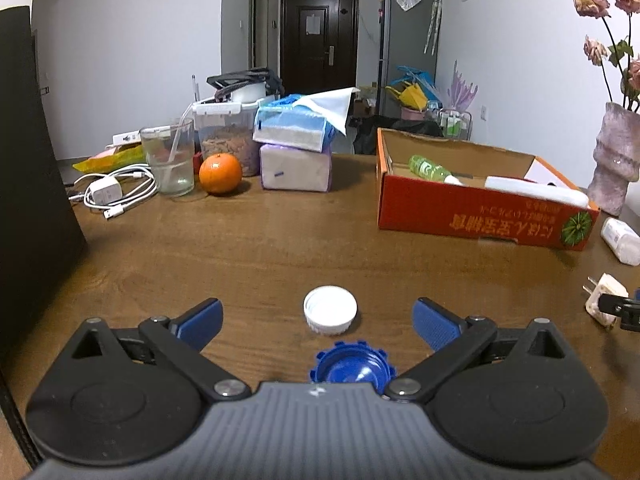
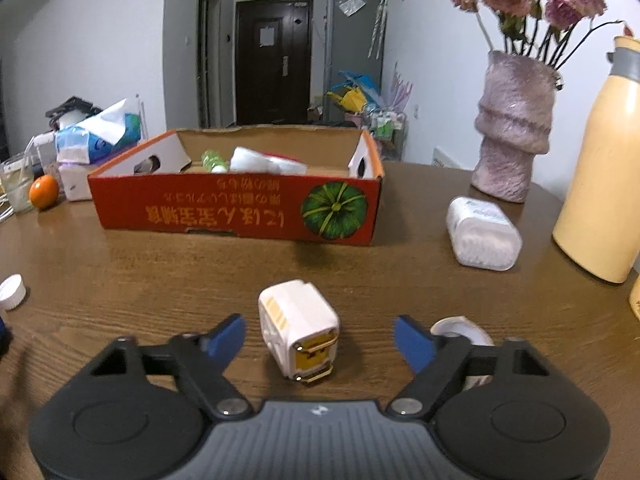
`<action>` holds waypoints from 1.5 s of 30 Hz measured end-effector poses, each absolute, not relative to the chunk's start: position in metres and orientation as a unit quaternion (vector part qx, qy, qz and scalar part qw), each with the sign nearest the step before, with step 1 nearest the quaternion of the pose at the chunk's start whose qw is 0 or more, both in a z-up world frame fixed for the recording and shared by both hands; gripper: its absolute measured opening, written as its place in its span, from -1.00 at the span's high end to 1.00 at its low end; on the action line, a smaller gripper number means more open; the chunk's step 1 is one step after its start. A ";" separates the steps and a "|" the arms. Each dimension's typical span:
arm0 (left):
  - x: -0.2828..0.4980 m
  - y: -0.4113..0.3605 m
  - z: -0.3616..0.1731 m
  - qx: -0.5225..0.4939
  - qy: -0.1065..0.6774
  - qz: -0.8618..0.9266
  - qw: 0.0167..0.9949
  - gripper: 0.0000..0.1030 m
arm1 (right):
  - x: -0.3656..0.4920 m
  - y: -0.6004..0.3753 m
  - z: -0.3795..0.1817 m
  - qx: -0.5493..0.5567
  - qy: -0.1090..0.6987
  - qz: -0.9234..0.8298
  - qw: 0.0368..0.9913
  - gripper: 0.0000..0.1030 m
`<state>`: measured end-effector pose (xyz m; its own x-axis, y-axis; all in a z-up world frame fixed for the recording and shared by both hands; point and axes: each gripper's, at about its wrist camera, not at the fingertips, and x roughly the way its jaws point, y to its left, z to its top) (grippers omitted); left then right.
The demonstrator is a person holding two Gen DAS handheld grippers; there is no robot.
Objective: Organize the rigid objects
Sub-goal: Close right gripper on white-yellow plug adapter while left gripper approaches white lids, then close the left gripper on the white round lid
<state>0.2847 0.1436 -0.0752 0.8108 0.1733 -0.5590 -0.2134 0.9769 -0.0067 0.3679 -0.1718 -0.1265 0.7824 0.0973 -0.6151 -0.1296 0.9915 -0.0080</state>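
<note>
The right gripper (image 2: 319, 338) stands open around the white plug adapter (image 2: 298, 334) lying on the wooden table (image 2: 160, 264), pads clear of both sides. Its brass prongs face the camera, so a squeeze could skid it sideways. The left gripper (image 1: 318, 318) is spread wide around the white cap (image 1: 330, 310); the blue cap (image 1: 352, 368) is nearer, probably untouched.

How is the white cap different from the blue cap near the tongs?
The round white plastic bottle cap has a finely ribbed rim, while the blue plastic cap has a chunky toothed rim. The white cap shows whole, out ahead on the brown wooden table; the blue cap lies closer in, partly hidden behind the tongs' body. Both lie open side up, untouched.
</note>
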 end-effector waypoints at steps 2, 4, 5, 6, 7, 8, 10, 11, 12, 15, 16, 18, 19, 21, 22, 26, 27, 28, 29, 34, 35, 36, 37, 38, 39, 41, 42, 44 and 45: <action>0.281 0.143 -0.076 -0.034 0.293 0.101 0.950 -1.00 | 0.371 -0.170 -0.131 -0.027 0.333 0.074 0.940 -0.09; 0.278 0.141 -0.076 -0.034 0.295 0.099 0.950 -1.00 | 0.373 -0.169 -0.136 -0.025 0.343 0.085 0.935 0.34; 0.276 0.141 -0.076 -0.034 0.296 0.099 0.949 -1.00 | 0.373 -0.169 -0.136 -0.020 0.343 0.090 0.935 0.41; 0.274 0.140 -0.076 -0.034 0.297 0.098 0.949 -1.00 | 0.371 -0.169 -0.135 -0.019 0.342 0.094 0.935 0.41; 0.272 0.140 -0.076 -0.034 0.297 0.097 0.949 -1.00 | 0.369 -0.168 -0.135 -0.022 0.340 0.093 0.935 0.41; 0.270 0.139 -0.076 -0.035 0.299 0.096 0.949 -1.00 | 0.365 -0.167 -0.135 -0.025 0.337 0.092 0.937 0.41; 0.267 0.138 -0.077 -0.035 0.303 0.096 0.947 -1.00 | 0.359 -0.167 -0.134 -0.023 0.335 0.093 0.937 0.41; 0.265 0.138 -0.078 -0.035 0.306 0.097 0.946 -1.00 | 0.356 -0.167 -0.133 -0.023 0.332 0.093 0.938 0.41; 0.263 0.138 -0.079 -0.036 0.308 0.097 0.946 -1.00 | 0.352 -0.167 -0.132 -0.023 0.329 0.093 0.940 0.41; 0.258 0.137 -0.081 -0.039 0.315 0.096 0.943 -1.00 | 0.342 -0.167 -0.127 -0.022 0.319 0.097 0.943 0.41; 0.256 0.137 -0.082 -0.039 0.317 0.096 0.943 -1.00 | 0.339 -0.166 -0.126 -0.023 0.316 0.097 0.944 0.41; 0.252 0.136 -0.083 -0.039 0.321 0.097 0.941 -1.00 | 0.331 -0.165 -0.124 -0.024 0.310 0.099 0.945 0.41; 0.250 0.135 -0.084 -0.038 0.323 0.097 0.941 -1.00 | 0.328 -0.165 -0.123 -0.024 0.308 0.100 0.946 0.41; 0.247 0.134 -0.085 -0.037 0.326 0.099 0.939 -1.00 | 0.322 -0.165 -0.121 -0.024 0.304 0.102 0.947 0.41; 0.245 0.134 -0.086 -0.037 0.328 0.098 0.939 -1.00 | 0.319 -0.165 -0.120 -0.025 0.302 0.103 0.947 0.41; 0.239 0.132 -0.088 -0.035 0.333 0.102 0.937 -1.00 | 0.308 -0.165 -0.118 -0.025 0.296 0.106 0.949 0.41; 0.237 0.131 -0.088 -0.035 0.334 0.102 0.936 -1.00 | 0.305 -0.166 -0.117 -0.025 0.294 0.107 0.950 0.41; 0.236 0.130 -0.089 -0.034 0.336 0.103 0.936 -1.00 | 0.303 -0.166 -0.117 -0.025 0.293 0.108 0.950 0.41; 0.234 0.130 -0.090 -0.034 0.337 0.104 0.935 -1.00 | 0.300 -0.166 -0.117 -0.024 0.291 0.108 0.950 0.41; 0.231 0.127 -0.097 -0.032 0.349 0.106 0.931 -1.00 | 0.289 -0.167 -0.115 -0.025 0.286 0.111 0.952 0.41; 0.230 0.127 -0.099 -0.032 0.352 0.107 0.930 -1.00 | 0.287 -0.167 -0.115 -0.025 0.284 0.112 0.952 0.41; 0.230 0.126 -0.101 -0.031 0.354 0.108 0.928 -1.00 | 0.285 -0.167 -0.115 -0.026 0.282 0.112 0.952 0.41; 0.230 0.126 -0.102 -0.030 0.357 0.109 0.927 -1.00 | 0.283 -0.167 -0.114 -0.026 0.280 0.113 0.953 0.41; 0.230 0.125 -0.104 -0.029 0.359 0.111 0.926 -1.00 | 0.281 -0.167 -0.114 -0.027 0.279 0.113 0.953 0.41; 0.231 0.125 -0.106 -0.028 0.361 0.114 0.925 -1.00 | 0.280 -0.166 -0.114 -0.027 0.278 0.114 0.954 0.41; 0.232 0.124 -0.108 -0.026 0.365 0.117 0.923 -0.99 | 0.277 -0.166 -0.114 -0.029 0.276 0.115 0.954 0.41; 0.233 0.123 -0.109 -0.026 0.367 0.118 0.922 -0.99 | 0.276 -0.165 -0.113 -0.029 0.275 0.115 0.954 0.41; 0.236 0.123 -0.112 -0.025 0.372 0.122 0.920 -0.92 | 0.274 -0.165 -0.113 -0.029 0.273 0.116 0.954 0.41; 0.237 0.123 -0.113 -0.027 0.375 0.124 0.918 -0.89 | 0.273 -0.165 -0.113 -0.029 0.273 0.116 0.955 0.41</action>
<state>0.2374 0.1231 -0.1130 0.6879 0.2079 -0.6954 -0.2483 0.9677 0.0436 0.2727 -0.1651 -0.1127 0.8244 0.2059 -0.5273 -0.2374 0.9714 0.0082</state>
